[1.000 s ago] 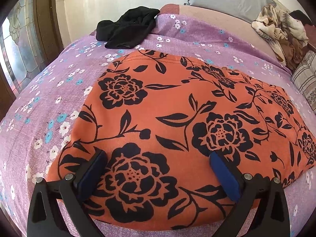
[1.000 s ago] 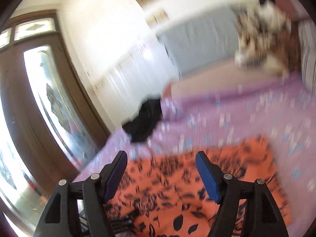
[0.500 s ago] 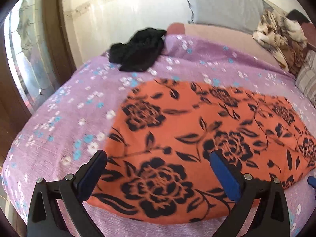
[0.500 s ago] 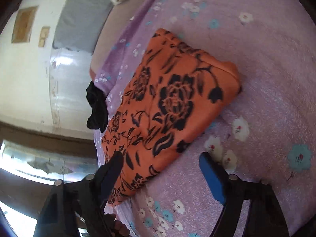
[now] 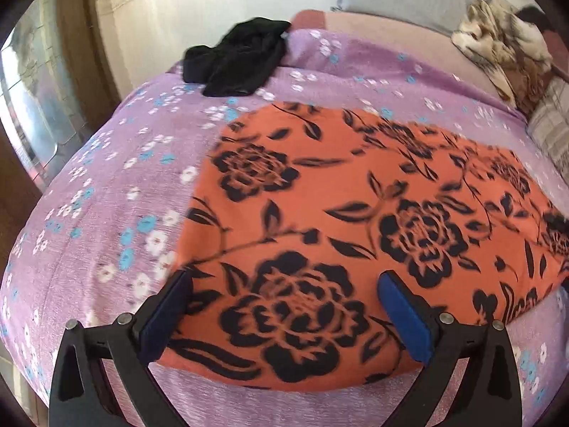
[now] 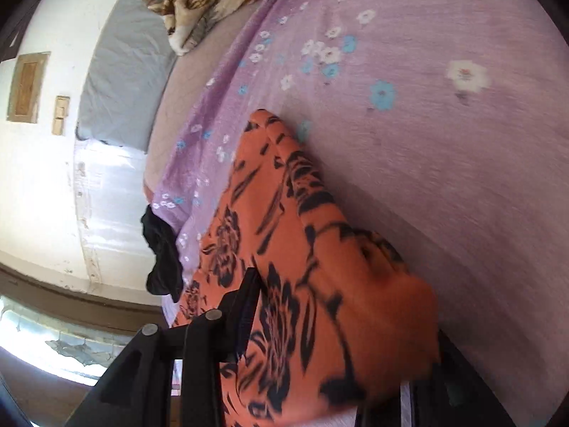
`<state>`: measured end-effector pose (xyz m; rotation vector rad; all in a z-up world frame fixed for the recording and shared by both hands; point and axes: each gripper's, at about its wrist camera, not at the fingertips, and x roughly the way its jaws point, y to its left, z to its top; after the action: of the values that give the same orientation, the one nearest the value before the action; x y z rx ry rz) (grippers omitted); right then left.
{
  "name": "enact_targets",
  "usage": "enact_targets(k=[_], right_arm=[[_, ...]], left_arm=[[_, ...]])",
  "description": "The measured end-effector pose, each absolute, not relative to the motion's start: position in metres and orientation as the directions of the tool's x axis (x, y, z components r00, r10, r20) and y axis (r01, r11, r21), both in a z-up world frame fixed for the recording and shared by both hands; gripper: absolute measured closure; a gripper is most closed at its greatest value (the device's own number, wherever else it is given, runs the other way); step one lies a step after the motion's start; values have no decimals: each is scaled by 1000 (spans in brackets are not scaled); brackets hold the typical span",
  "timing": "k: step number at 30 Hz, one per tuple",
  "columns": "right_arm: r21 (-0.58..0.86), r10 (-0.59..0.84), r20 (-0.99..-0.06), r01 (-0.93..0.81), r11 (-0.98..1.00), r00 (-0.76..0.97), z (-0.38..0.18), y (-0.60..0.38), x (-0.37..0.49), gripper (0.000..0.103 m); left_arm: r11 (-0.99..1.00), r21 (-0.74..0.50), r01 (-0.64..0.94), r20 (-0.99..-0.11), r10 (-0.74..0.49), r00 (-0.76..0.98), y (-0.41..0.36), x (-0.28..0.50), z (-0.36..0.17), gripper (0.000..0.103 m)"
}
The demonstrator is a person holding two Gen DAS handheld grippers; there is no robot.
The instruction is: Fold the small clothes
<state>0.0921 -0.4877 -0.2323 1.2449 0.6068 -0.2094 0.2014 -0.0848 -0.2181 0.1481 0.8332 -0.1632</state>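
Crumpled black cloth (image 5: 236,60) far back, soft orange cloth with black flowers (image 5: 355,213) flat on purple flowered bedsheet (image 5: 89,213), left gripper (image 5: 284,316) wide open above its near edge, right gripper (image 6: 341,348) just closing, pinching its bunched corner.

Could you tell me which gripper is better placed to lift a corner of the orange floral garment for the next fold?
Right: the right gripper has closed around the orange garment's corner; the left gripper hovers open.
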Motion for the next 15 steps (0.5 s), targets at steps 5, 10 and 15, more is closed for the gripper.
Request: enact_targets(k=[5,10,15], right_arm=[[772,122,-537,428,469,835,-192,-469,102,83],[728,146,-493,315,608,858,-127,-421,133,83],[744,251,-447,201,637,859,-95,-356,168,83]], left_arm=[[998,45,36,-730,9,684,-42,213,-203,0],[989,44,-138,-784,120,609,4,227,-209,0],[963,-37,-268,-808,129,575,42,229,-205,0]])
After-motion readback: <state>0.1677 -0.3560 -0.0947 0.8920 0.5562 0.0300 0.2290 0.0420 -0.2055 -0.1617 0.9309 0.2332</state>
